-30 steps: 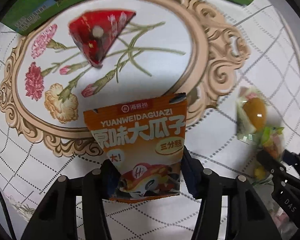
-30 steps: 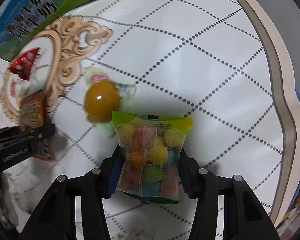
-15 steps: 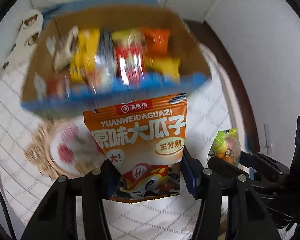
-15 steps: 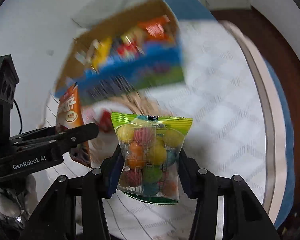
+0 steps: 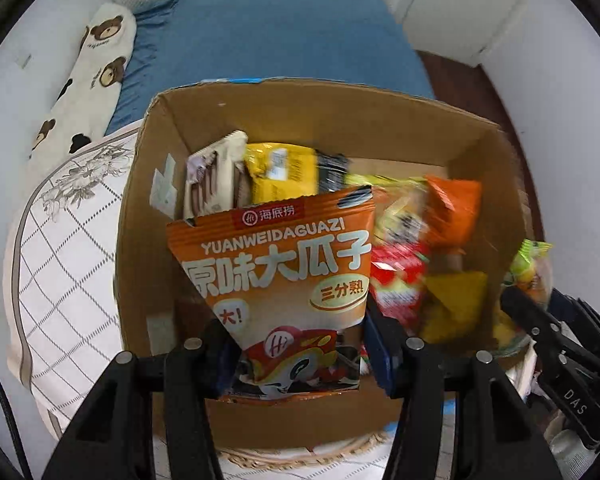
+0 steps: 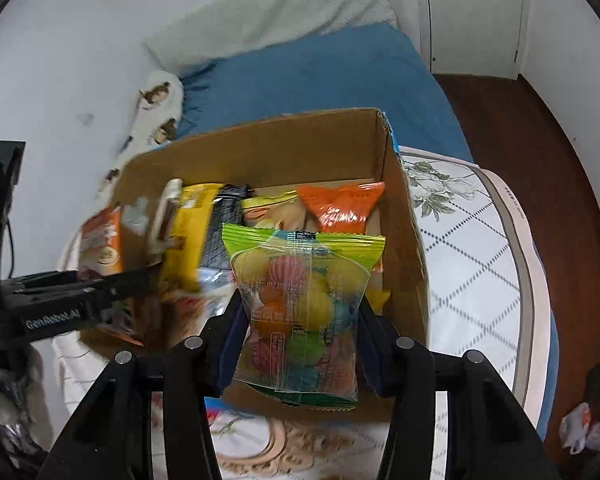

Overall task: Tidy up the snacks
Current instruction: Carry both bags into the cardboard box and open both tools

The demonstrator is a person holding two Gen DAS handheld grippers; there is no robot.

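My left gripper point(image 5: 300, 344) is shut on an orange sunflower-seed packet point(image 5: 276, 280) and holds it above the near side of an open cardboard box point(image 5: 140, 216) that holds several snack packs. My right gripper point(image 6: 300, 344) is shut on a clear bag of coloured candy balls point(image 6: 300, 304) with a green top, held over the box's near right part point(image 6: 408, 248). The candy bag also shows at the right in the left wrist view point(image 5: 530, 268). The seed packet shows at the left in the right wrist view point(image 6: 102, 244).
The box stands on a white quilted mattress point(image 6: 476, 264) with a dotted diamond pattern. Beyond it lie a blue sheet point(image 5: 276, 40) and a bear-print pillow point(image 5: 88, 84). Dark wooden floor point(image 6: 540, 128) lies to the right.
Both grippers have lifted their packets off the mattress and carried them forward to the box; the box now fills both views.
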